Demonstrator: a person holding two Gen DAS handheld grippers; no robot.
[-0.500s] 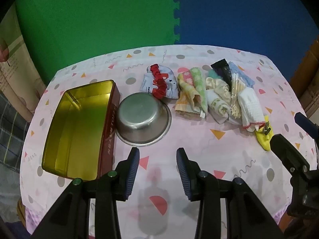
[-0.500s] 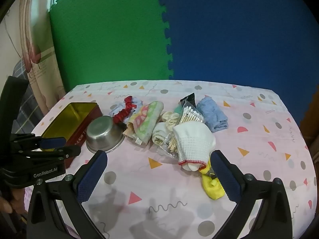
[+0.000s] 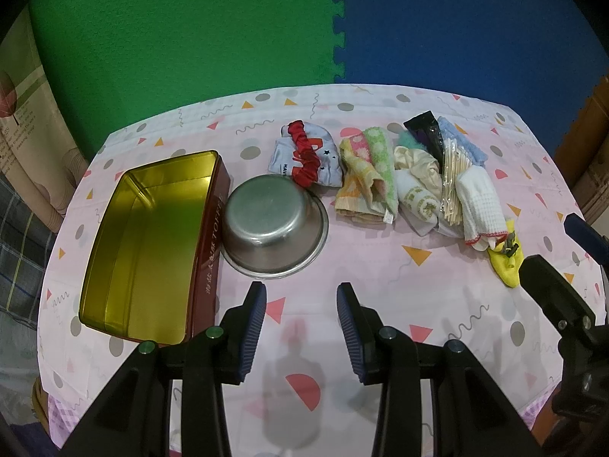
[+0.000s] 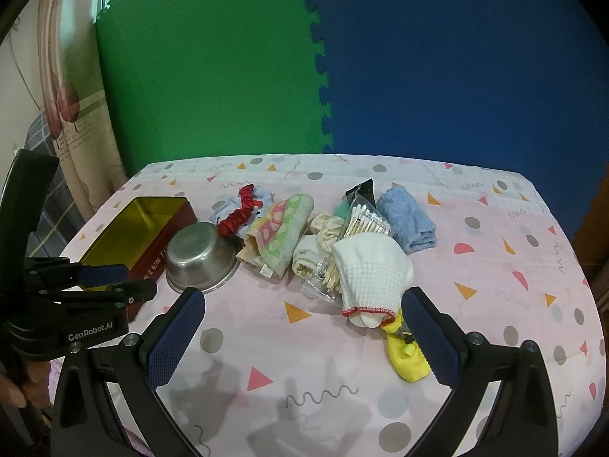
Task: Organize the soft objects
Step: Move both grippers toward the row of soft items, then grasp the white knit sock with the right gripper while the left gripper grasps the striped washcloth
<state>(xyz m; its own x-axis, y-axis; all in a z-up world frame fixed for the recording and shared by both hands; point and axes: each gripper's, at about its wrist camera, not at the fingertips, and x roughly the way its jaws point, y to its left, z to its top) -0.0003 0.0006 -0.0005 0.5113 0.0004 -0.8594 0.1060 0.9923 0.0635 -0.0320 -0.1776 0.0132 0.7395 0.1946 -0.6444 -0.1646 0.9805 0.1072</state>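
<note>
A row of soft things lies across the table: a red scrunchie [image 3: 304,156] on a pale printed cloth [image 3: 321,152], a pink-green towel [image 3: 365,175], a cream cloth [image 3: 416,162], a white knit cloth [image 3: 477,200], a blue towel [image 4: 407,221] and a yellow item [image 3: 504,262]. An open gold tin [image 3: 148,243] stands at the left beside an upturned steel bowl [image 3: 272,221]. My left gripper [image 3: 298,329] is open and empty in front of the bowl. My right gripper [image 4: 304,337] is wide open and empty, just in front of the white knit cloth [image 4: 371,270].
A bag of cotton swabs [image 3: 453,182] and a black packet [image 3: 426,131] lie among the cloths. The table has a pink patterned cover [image 3: 380,266]. Green and blue foam mats [image 3: 335,19] stand behind it. The left gripper also shows in the right wrist view [image 4: 102,282].
</note>
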